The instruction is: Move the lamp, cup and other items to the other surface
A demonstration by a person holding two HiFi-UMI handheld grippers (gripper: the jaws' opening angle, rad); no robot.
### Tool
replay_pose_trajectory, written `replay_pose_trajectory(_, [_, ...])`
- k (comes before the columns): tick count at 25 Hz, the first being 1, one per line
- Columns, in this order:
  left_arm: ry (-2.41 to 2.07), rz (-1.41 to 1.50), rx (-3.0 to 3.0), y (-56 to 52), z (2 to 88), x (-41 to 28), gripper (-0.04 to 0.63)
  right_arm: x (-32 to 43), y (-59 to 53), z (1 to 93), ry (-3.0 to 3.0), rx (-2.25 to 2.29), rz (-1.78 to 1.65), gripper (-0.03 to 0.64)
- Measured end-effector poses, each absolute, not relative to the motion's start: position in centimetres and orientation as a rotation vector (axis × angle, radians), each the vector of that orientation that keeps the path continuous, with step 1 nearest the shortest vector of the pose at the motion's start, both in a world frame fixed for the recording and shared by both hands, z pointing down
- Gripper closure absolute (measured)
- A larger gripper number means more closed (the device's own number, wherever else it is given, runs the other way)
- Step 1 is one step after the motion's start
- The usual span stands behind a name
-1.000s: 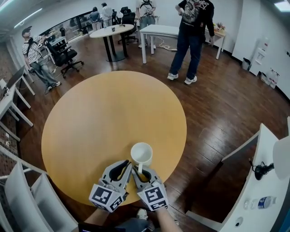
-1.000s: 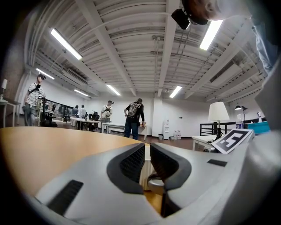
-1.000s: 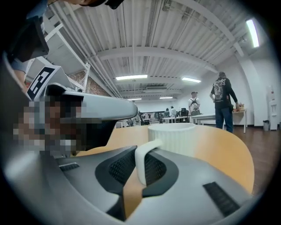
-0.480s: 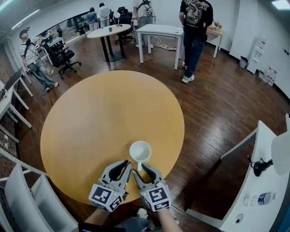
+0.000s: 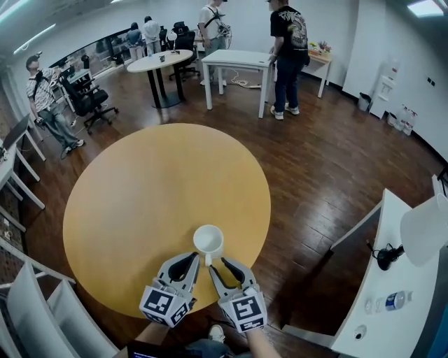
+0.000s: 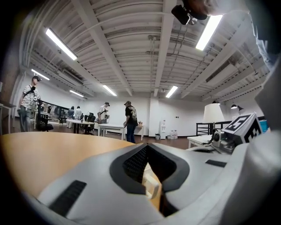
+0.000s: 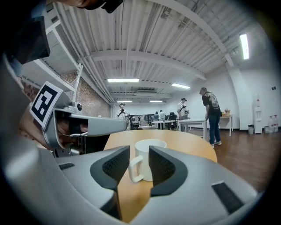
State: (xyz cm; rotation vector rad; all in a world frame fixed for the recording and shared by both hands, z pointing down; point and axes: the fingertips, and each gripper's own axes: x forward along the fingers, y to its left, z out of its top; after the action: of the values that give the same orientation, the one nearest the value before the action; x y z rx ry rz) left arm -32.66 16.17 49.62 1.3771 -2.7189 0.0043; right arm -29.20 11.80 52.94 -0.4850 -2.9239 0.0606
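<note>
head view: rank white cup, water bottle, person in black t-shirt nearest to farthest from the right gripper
Right gripper, jaws closing with the handle between them:
1. white cup, directly ahead
2. water bottle, on the counter at right
3. person in the black t-shirt, far back

We see a dark wooden floor [image 5: 329, 161] running across the room. At the far side a person in a black T-shirt [image 5: 287, 42] stands at the right end of a white rectangular table [image 5: 238, 59], and a person in a white shirt [image 5: 210, 21] stands behind it. Left of that table is a small round table [image 5: 159, 61] on a dark pedestal. Further left we find a black office chair [image 5: 87, 101], and beside it, at the far left, a person in a striped shirt [image 5: 42, 91]. Overhead, strip lights [image 6: 61, 44] hang between the ceiling beams.
</note>
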Motion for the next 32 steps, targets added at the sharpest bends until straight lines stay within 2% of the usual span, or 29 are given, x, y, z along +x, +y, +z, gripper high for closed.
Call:
replay_pose_trajectory(1, [-2.722, 0.001, 1.389, 15.8, 48.9, -32.4, 0.584, -28.7, 11.3, 51.7, -2.946, -0.47, 0.055, 0.489])
replay_pose_trajectory(4, [-2.73, -0.014, 1.446, 13.9, 46.4, -31.4, 0.584, -27.3, 9.4, 47.6, -3.02, -0.428, 0.028, 0.617])
replay_pose_trajectory(14, [-2.632, -0.051, 1.772, 4.1, 40.9, -26.6, 0.584, -22.9, 1.7, 40.7, -3.142, -0.196, -0.041, 0.616])
replay_pose_trajectory(32, [-2.454, -0.069, 1.99, -2.8, 40.3, -22.6, 0.584, -19.5, -3.7, 39.3, -3.182, 0.032, -0.065, 0.615])
